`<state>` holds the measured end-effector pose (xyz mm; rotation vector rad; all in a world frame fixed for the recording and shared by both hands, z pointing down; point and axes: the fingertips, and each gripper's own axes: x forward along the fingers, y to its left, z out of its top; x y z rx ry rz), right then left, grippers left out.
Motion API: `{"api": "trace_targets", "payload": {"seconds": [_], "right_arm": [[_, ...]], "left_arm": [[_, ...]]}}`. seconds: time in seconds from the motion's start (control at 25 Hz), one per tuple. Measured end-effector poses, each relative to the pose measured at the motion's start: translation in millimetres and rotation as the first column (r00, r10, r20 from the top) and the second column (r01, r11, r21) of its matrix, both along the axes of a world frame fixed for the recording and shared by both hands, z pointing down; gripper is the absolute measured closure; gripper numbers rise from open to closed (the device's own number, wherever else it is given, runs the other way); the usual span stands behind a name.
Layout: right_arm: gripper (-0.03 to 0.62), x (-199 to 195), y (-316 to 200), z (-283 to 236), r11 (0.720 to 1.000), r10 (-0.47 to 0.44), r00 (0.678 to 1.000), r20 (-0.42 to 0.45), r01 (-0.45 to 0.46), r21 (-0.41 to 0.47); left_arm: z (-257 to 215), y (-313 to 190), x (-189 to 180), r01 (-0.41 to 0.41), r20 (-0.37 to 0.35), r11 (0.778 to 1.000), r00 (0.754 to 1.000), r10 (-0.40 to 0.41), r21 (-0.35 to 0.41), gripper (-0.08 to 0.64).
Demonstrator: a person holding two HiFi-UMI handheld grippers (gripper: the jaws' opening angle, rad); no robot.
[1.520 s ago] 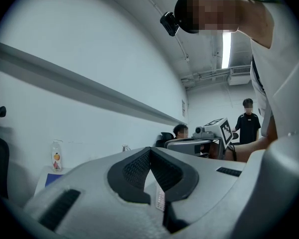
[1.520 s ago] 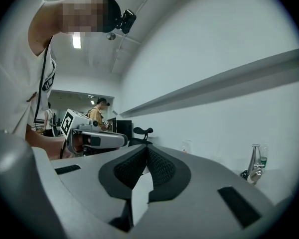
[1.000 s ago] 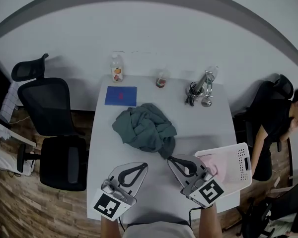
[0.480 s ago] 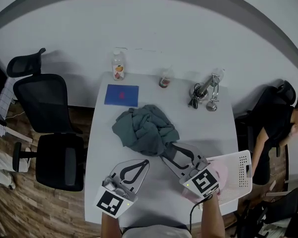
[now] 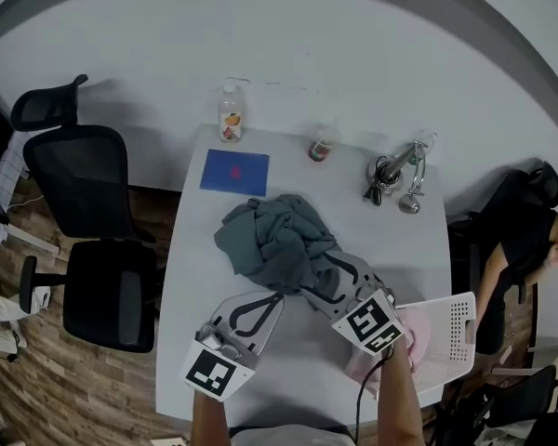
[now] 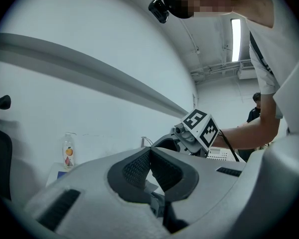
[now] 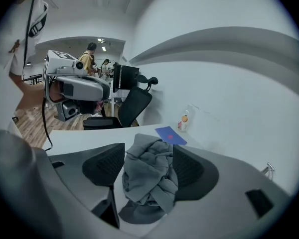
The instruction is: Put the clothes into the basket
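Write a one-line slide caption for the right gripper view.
Right gripper, jaws just opening, with the crumpled grey-green garment between them on the white table.

The clothes [image 5: 277, 240] are grey-green, the basket [image 5: 456, 314] white, the mat [image 5: 234, 172] blue.

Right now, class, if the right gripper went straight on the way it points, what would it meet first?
The garment heap, most likely: it shows between the jaws of the right gripper, which have just been opening and do not press on it. How close it lies is unclear.
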<state>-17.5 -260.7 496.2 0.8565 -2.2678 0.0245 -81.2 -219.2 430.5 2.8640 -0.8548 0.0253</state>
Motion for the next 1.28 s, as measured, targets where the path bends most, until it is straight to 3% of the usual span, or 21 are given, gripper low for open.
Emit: {"api": "trace_targets", "payload": {"seconds": [0.4, 0.84, 1.28], "right_arm": [[0.204, 0, -25, 64, 0.993, -0.041, 0.994, -0.104, 0.029, -0.118], [0.022, 7, -45, 132, 0.980, -0.027, 0.989, -0.145, -0.002, -0.198], [0.017, 22, -71, 195, 0.957, 0.019, 0.985, -0.174, -0.068, -0.282]], "left_arm": [[26, -25, 4, 0.015, 0.032, 1.000, 0.999, -0.015, -0.008, 0.554], [50, -36, 13, 0.002, 0.053, 1.000, 0.999, 0.000, -0.026, 0.554], [70, -51, 18, 0.007, 0.056, 0.998, 0.998, -0.004, -0.060, 0.554]]}}
